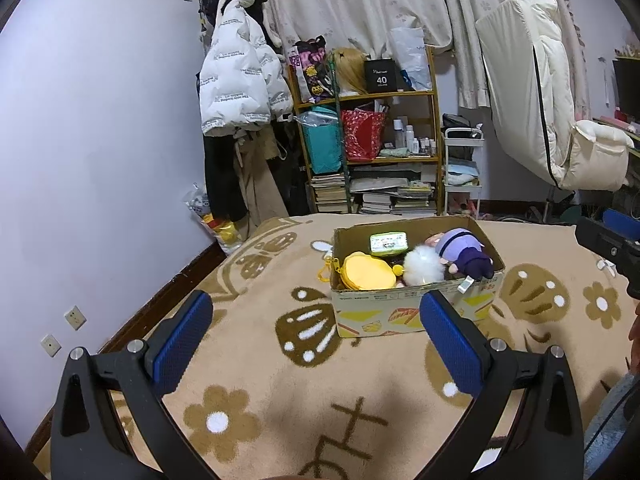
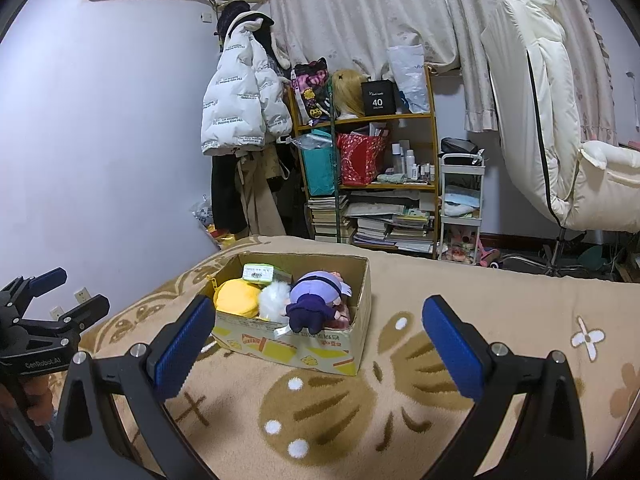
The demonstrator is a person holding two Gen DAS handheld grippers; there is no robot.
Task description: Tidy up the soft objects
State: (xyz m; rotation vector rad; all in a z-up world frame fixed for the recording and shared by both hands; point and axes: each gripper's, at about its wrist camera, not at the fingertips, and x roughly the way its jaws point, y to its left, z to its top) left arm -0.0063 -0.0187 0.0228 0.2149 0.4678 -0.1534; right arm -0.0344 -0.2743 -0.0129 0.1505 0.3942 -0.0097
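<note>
A cardboard box (image 1: 416, 312) stands on the beige patterned blanket (image 1: 280, 392). In it lie a yellow round plush (image 1: 366, 272), a white fluffy ball (image 1: 422, 266), a purple doll (image 1: 464, 254) and a green wipes pack (image 1: 388, 243). My left gripper (image 1: 316, 320) is open and empty, short of the box. The box also shows in the right wrist view (image 2: 296, 344), with the yellow plush (image 2: 236, 298), white ball (image 2: 274, 300) and purple doll (image 2: 316, 300). My right gripper (image 2: 316, 328) is open and empty, near the box's front.
A shelf (image 1: 368, 136) with bags, books and bottles stands behind the bed, with a white cart (image 1: 462, 172) beside it. Coats (image 1: 240, 80) hang at the wall. A cream chair (image 1: 560, 120) is at the right. The left gripper shows at the right view's left edge (image 2: 40, 312).
</note>
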